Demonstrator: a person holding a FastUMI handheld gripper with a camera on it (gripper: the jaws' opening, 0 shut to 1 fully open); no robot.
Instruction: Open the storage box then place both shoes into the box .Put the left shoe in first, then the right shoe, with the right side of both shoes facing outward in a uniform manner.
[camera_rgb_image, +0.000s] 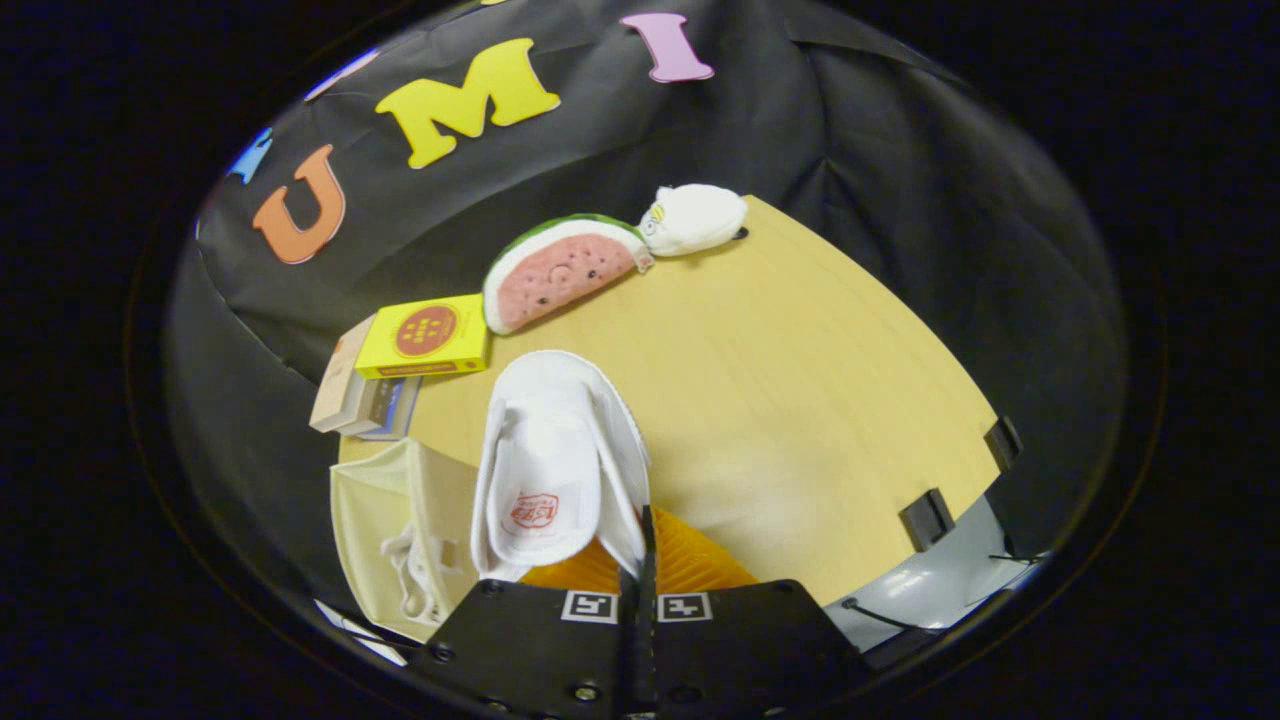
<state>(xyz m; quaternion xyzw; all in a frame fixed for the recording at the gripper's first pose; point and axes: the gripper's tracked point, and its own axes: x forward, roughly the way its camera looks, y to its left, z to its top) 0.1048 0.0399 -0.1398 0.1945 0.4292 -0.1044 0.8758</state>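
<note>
Your gripper is at the bottom middle of the frame, and its two fingers are squeezed tight on the side wall of a white shoe. You are holding that shoe up, with its toe pointing away toward the middle of the frame. The wooden table is under it.

Just to the left of the shoe, at the lower left, is the open storage box. It is cream colored. Inside it you can see something white with laces, so I think the first shoe is already in. That means you are likely on the second shoe now.

Next, you need to carry this shoe a little to the left, over the box, and lower it in beside the other one. Turn it so the same side faces out on both shoes. Go slowly, so the shoe does not bump the box wall.

Farther away, at the upper left, sit a yellow box, a watermelon toy and a white plush toy
</note>
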